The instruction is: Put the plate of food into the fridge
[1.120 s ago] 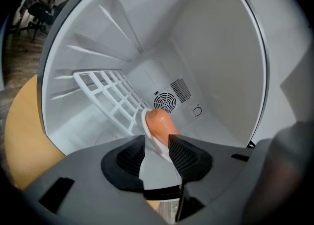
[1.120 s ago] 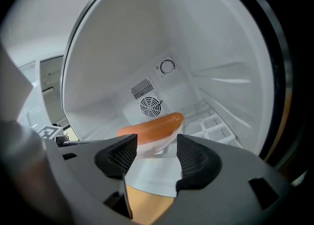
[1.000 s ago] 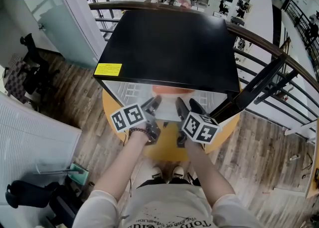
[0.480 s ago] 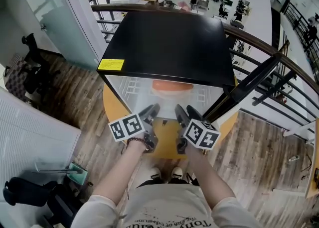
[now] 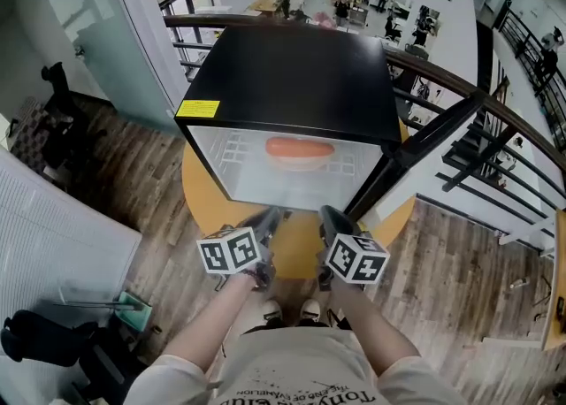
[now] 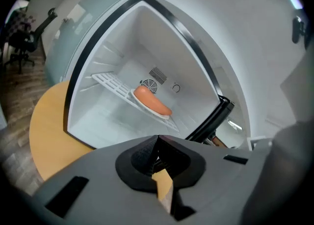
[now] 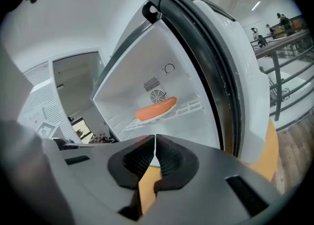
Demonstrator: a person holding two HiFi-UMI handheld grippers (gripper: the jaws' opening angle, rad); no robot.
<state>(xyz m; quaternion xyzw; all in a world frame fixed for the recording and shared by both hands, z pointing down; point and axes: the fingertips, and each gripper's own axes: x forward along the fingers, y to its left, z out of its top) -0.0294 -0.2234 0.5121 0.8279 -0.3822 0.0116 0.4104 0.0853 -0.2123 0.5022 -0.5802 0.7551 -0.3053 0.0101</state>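
Observation:
A white plate with an orange sausage [image 5: 301,149] rests on the wire shelf [image 6: 115,84] inside the small black fridge [image 5: 292,76], whose door [image 5: 424,142] stands open to the right. In the gripper views the plate of food [image 6: 152,101] [image 7: 156,108] lies well ahead of the jaws, in front of the fan grille. My left gripper [image 5: 270,215] and right gripper [image 5: 329,215] hover side by side over the table, short of the fridge opening. Both have just been closing and now stand shut, left [image 6: 157,143] and right [image 7: 155,143], with nothing between the jaws.
The fridge stands on a round yellow table [image 5: 296,244]. The open door [image 7: 206,62] juts out close on my right gripper's right side. A curved railing [image 5: 495,111] runs behind and to the right. A white panel [image 5: 53,244] and dark gear sit on the wooden floor at left.
Both grippers have drawn back from the fridge opening toward the person. Their jaws, spread apart in the earlier frames, are now closed and hold nothing. The plate stays on the shelf.

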